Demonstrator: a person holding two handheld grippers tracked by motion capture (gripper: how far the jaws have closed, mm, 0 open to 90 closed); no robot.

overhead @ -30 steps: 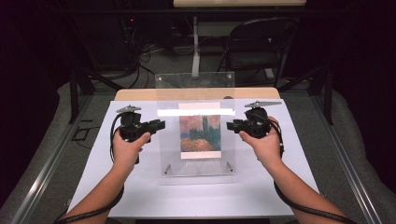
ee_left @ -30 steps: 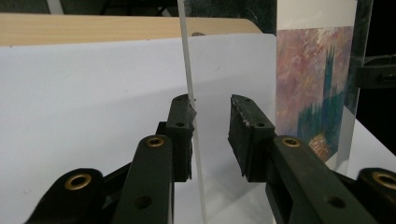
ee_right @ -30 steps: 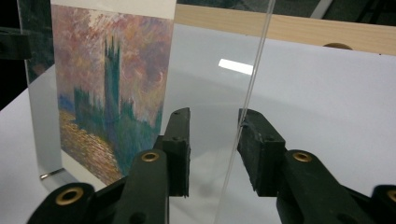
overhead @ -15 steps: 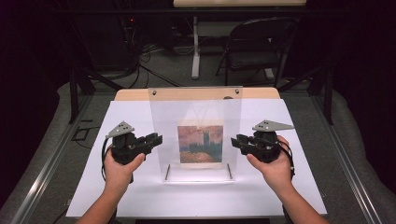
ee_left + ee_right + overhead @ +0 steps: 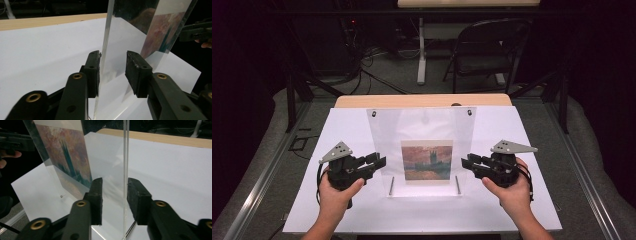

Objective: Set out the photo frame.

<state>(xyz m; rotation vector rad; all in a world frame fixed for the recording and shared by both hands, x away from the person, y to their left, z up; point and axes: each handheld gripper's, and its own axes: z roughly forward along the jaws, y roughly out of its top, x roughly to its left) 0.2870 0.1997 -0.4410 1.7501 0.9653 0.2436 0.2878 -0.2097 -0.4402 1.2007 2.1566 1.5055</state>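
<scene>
Clear acrylic makes up the one picture frame [image 5: 422, 145] on the table [image 5: 337, 130]: two transparent sheets, one standing upright and one lying flat in front of its foot, with a single small print [image 5: 427, 160] held in it. The print shows dark towers against a reddish, hazy sky over a blue-green lower band. Two small dark fasteners sit in the top corners of the upright sheet and two thin metal pins lie at its foot.

Two grippers are in use, one in each hand. The left gripper [image 5: 379, 161] sits at the frame's left edge and the right gripper [image 5: 466, 161] at its right edge. In the left gripper view the upright sheet's edge [image 5: 105, 60] runs between the black pads; the left pad is at the sheet and the right pad stands clear of it. In the right gripper view the sheet's edge [image 5: 125, 180] likewise passes between the pads, close to the right one, with a wide gap to the left one. Both sets of jaws have just been opening and stand apart around the sheet without clamping it.

White covering spreads over the table, with a strip of bare wood along the far edge. The frame stands about midway between the left and right edges, nearer the near edge than the far one. Around the table lies grey floor; beyond it are one dark folding chair [image 5: 484, 50], cables and a dark, unlit room.
</scene>
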